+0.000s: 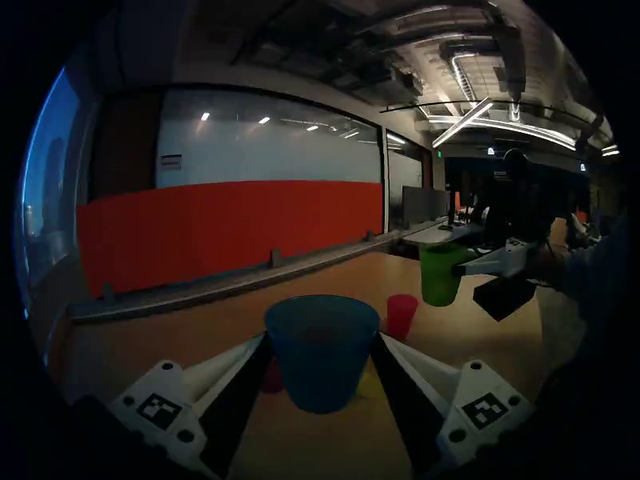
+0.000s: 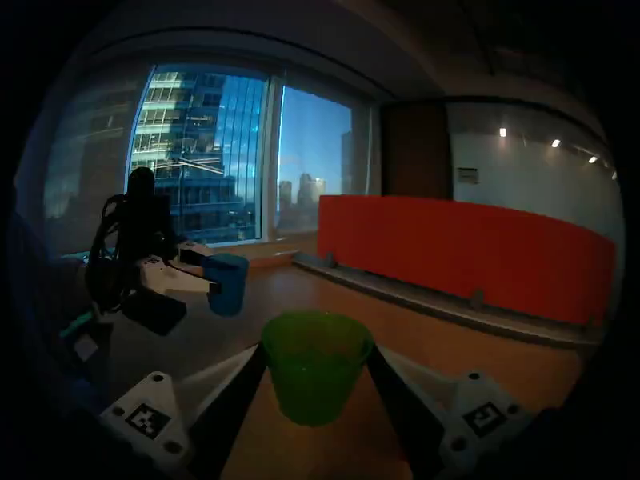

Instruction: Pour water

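Above the wooden table (image 1: 352, 276), left gripper (image 1: 322, 340) clamps an upright blue cup (image 1: 320, 376), right gripper (image 2: 316, 352) clamps an upright green cup (image 2: 314, 380), level and apart, likely pre-pour; small red cup (image 1: 401, 314) stands on the table beyond.

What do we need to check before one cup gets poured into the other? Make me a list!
1. Left gripper squeezes the blue cup with both fingers: ok.
2. Right gripper squeezes the green cup with both fingers: ok.
3. Both held cups upright: ok.
4. Water inside either cup: cannot tell, the insides look dark.
5. Cups near enough to pour: not ok, they are well apart.
6. Red cup on the table stands apart from both held cups: ok.
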The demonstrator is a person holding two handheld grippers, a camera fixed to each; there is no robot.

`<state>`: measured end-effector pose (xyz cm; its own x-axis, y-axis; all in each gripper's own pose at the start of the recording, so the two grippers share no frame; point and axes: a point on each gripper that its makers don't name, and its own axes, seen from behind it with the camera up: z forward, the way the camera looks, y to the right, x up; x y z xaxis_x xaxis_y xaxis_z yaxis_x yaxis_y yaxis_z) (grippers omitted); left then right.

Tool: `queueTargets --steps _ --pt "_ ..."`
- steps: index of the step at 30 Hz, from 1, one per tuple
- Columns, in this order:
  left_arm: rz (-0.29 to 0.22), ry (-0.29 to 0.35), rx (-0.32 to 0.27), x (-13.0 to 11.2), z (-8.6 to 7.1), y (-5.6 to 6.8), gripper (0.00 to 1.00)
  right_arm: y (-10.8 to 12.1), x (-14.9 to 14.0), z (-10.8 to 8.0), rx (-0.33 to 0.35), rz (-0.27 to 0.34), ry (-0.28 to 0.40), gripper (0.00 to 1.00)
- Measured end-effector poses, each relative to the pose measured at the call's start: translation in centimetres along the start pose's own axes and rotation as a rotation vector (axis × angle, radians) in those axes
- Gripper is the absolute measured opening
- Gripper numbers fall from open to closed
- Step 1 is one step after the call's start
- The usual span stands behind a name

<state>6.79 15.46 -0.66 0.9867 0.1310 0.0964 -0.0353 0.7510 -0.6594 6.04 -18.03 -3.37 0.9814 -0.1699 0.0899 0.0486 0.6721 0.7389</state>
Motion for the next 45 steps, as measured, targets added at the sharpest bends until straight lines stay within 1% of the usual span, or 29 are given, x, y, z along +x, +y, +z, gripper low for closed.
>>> queueTargets --steps 11,17,21,27,35,45 --pt "0.029 -0.103 -0.014 -4.2 0.8 -0.2 0.85 0.1 -3.4 0.3 0.02 -0.001 -0.091 0.91" --pt "0.044 -0.17 -0.029 -6.5 1.3 0.1 0.85 0.2 -5.4 0.4 0.031 -0.009 -0.149 0.92" --pt "0.051 -0.227 -0.042 -8.4 1.4 0.3 0.86 0.3 -6.7 0.4 0.039 -0.01 -0.187 0.92" --pt "0.082 -0.3 -0.056 -10.7 1.4 0.6 0.86 0.5 -8.6 0.6 0.048 -0.018 -0.242 0.92" --pt "0.115 -0.373 -0.081 -12.9 1.5 1.1 0.86 0.4 -10.7 0.9 0.057 -0.036 -0.306 0.92" --pt "0.12 -0.437 -0.103 -15.0 1.9 1.4 0.86 0.3 -12.8 1.3 0.063 -0.05 -0.358 0.92"
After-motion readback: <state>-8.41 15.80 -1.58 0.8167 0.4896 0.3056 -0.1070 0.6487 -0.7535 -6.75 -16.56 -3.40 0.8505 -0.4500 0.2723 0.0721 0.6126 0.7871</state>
